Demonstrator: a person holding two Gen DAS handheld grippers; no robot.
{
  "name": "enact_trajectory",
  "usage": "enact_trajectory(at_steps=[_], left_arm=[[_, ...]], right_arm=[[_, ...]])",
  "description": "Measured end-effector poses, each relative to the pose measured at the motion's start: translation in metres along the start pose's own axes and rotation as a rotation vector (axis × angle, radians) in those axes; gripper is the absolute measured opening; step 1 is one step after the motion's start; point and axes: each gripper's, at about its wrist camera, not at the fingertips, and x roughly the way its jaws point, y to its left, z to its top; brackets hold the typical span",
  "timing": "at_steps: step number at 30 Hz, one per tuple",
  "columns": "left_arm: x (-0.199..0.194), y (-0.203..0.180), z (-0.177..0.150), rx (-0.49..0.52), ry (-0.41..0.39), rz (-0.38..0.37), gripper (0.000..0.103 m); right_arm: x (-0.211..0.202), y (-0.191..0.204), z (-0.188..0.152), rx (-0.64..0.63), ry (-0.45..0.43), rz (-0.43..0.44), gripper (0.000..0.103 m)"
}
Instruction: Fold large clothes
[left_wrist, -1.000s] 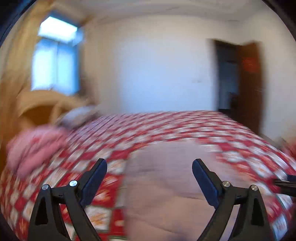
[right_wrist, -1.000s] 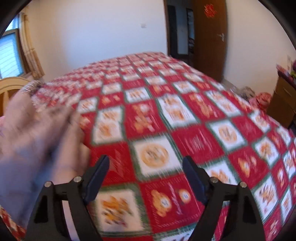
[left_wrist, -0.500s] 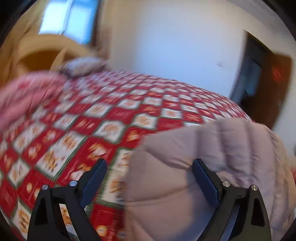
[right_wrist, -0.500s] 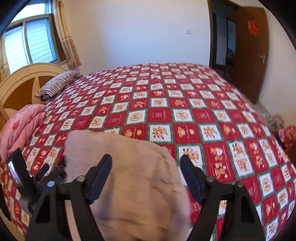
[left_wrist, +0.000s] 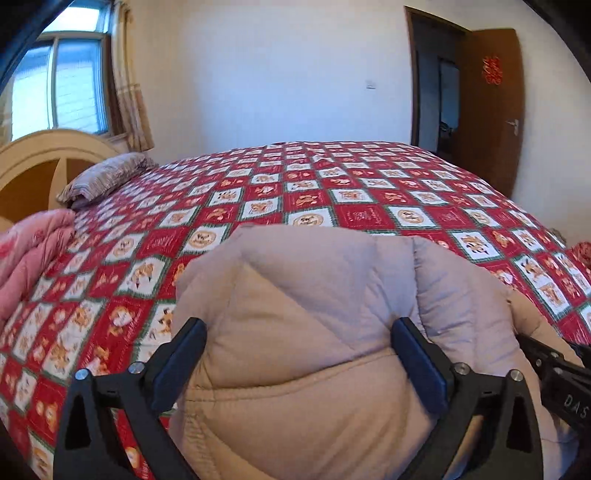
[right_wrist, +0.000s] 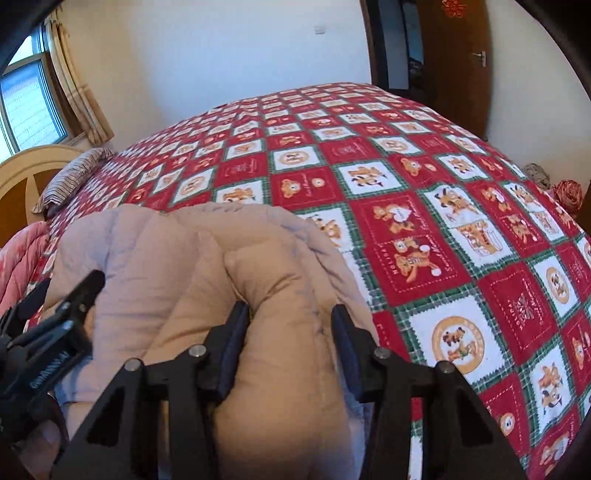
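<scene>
Left wrist view: the left gripper (left_wrist: 298, 354) stands wide, its two fingers straddling a bulge of the beige puffer jacket (left_wrist: 314, 295) that fills the lower centre of the frame (the padding reaches both pads, though whether it is squeezed cannot be told). Right wrist view: the right gripper (right_wrist: 290, 343), narrowed to a moderate gap, pinches a thick fold of the jacket (right_wrist: 184, 258) at lower centre. The jacket lies on the red patchwork bedspread (right_wrist: 443, 206). A striped pillow (left_wrist: 107, 177) sits at mid-left, a pink quilt (left_wrist: 29, 251) below it.
</scene>
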Motion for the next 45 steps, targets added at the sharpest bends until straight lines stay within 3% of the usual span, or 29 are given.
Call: enact_trajectory(at_steps=[21,36,39,42,45], left_arm=[[0.029,-0.013,-0.013,0.000,0.022,0.038,0.102],[0.030,-0.015,-0.014,0.007,0.017,0.039,0.102],[0.030,-0.017,-0.014,0.013,0.020,0.040,0.102],[0.029,-0.020,-0.013,0.027,0.017,0.046,0.102],[0.026,-0.020,-0.013,0.033,0.012,0.041,0.102]], right_arm=[[0.043,-0.010,-0.014,-0.014,0.007,-0.006,0.048],[0.042,-0.009,-0.018,0.005,-0.007,-0.013,0.048],[0.038,-0.017,-0.017,0.050,-0.015,0.047,0.051],[0.028,-0.045,-0.020,0.204,-0.044,0.153,0.052],[0.024,-0.050,-0.024,0.258,-0.023,0.167,0.061]])
